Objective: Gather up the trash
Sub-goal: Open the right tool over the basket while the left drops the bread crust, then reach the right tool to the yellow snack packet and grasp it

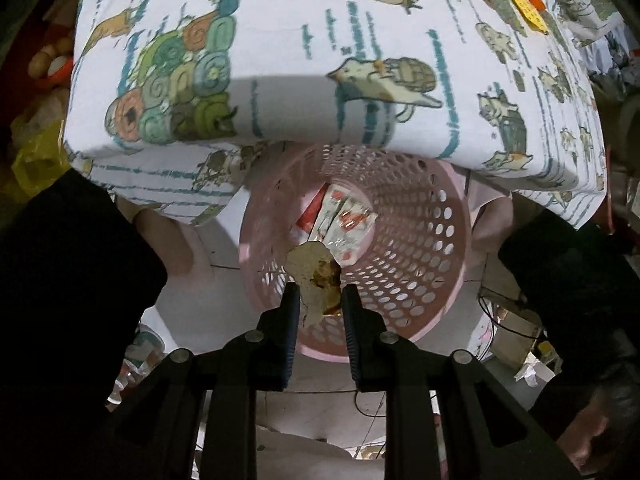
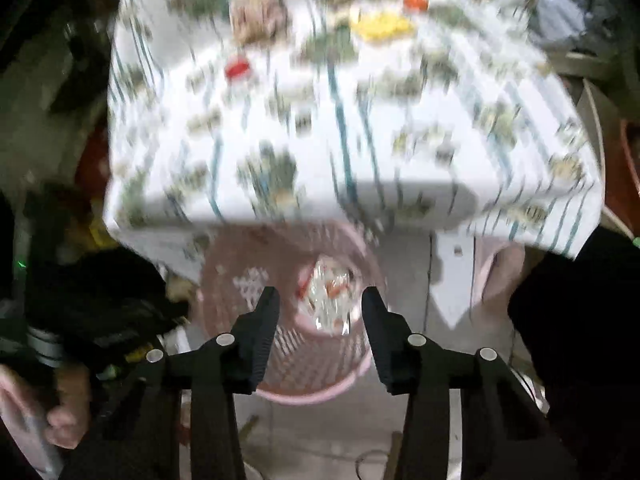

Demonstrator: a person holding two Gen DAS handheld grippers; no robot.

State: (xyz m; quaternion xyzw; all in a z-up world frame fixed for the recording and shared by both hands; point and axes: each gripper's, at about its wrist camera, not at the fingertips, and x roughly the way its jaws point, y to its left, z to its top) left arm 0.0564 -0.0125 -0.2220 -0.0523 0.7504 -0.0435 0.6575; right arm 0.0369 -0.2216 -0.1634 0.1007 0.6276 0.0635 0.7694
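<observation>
The left tool (image 1: pixel 320 296) points down over a pink perforated wastebasket (image 1: pixel 436 248) that stands on the floor in the lower middle of the left wrist view, just under the edge of the surface (image 1: pixel 280 40). Between its two black fingers (image 1: pixel 290 320) sits a torn, beige scrap of trash (image 1: pixel 312 276) with a brownish stain, and the fingers pinch it from both sides above the basket's open mouth. Deep in the basket lies a crumpled white and red wrapper (image 1: pixel 344 224). The surface fills the upper half of the frame under a white tablecloth printed with animals and teal lines; at its upper right lie yellow paper bits (image 1: pixel 528 12) and a small orange piece (image 1: pixel 536 0). The right wrist view is heavily blurred: the right tool (image 2: pixel 320 300) hangs over the same wastebasket (image 2: pixel 352 384) with its fingers (image 2: pixel 264 320) spread apart and nothing between them, the wrapper (image 2: pixel 328 296) showing in the gap far below. On the cloth (image 2: pixel 280 120) above, what seems to be a red cap (image 2: pixel 238 68) and a yellow scrap (image 2: pixel 380 24) are smeared patches of colour.
</observation>
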